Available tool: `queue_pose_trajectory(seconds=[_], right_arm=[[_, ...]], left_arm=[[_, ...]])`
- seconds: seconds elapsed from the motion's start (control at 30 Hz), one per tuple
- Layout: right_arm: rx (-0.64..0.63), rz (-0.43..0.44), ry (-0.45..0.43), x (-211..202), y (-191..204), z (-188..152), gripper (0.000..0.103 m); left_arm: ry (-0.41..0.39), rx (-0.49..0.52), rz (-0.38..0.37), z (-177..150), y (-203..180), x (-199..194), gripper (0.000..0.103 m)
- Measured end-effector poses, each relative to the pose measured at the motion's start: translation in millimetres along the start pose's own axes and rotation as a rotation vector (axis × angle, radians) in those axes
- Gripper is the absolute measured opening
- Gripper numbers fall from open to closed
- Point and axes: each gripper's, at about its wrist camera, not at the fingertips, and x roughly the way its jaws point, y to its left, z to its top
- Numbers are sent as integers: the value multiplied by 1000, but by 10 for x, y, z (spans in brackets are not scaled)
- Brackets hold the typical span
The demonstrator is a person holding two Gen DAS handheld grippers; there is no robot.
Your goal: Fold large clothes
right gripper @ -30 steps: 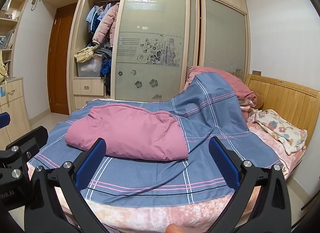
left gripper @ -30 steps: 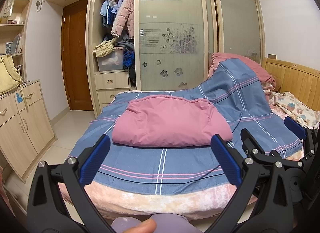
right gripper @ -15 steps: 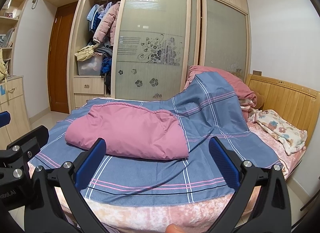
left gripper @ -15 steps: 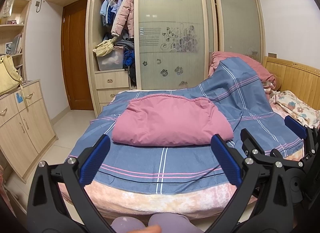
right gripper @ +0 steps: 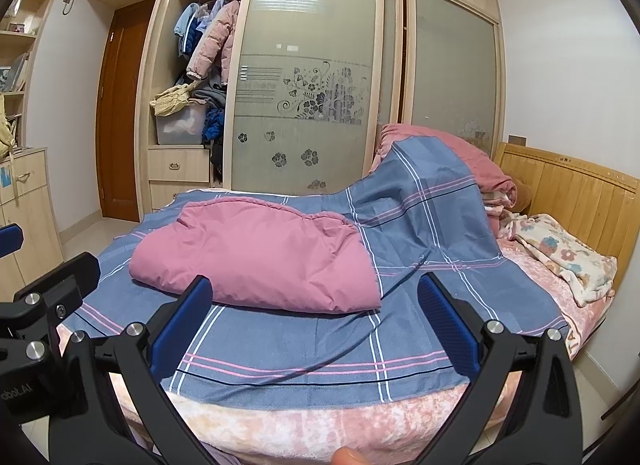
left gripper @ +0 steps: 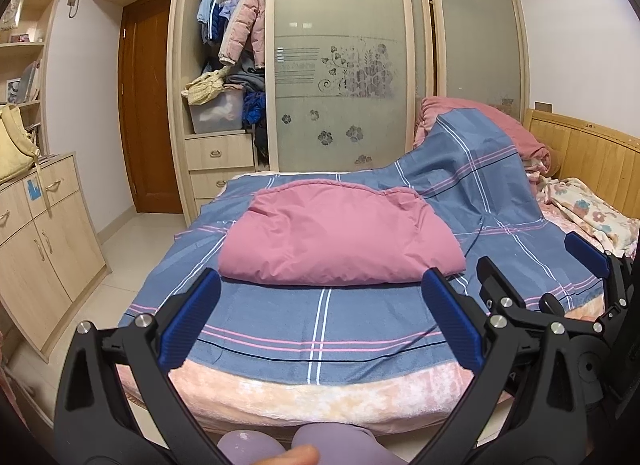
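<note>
At far left in the left wrist view we note a wooden cabinet (left gripper: 48, 241), then the open wardrobe (left gripper: 224, 77) at upper centre-left. Our left gripper (left gripper: 320, 319) fills the bottom of frame, jaws wide, holding nothing. The folded pink garment (left gripper: 340, 241) lies mid-frame on the blue plaid sheet (left gripper: 320, 329) (sheet rises over a heap at right). In the right wrist view, our right gripper (right gripper: 314, 321) likewise gapes empty, lower centre.

Dusty-pink folded garment (left gripper: 340, 237) on blue sheet (left gripper: 320, 321) with pink-and-white plaid lines; blue-padded black fingers (left gripper: 188, 321).
</note>
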Motion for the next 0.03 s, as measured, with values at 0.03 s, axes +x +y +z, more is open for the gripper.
queue_pose_trajectory(seconds=[0.03], right_arm=[[0,0,3,19,-4,-7,102]], left_arm=[[1,3,1,-6,-2,15,101]])
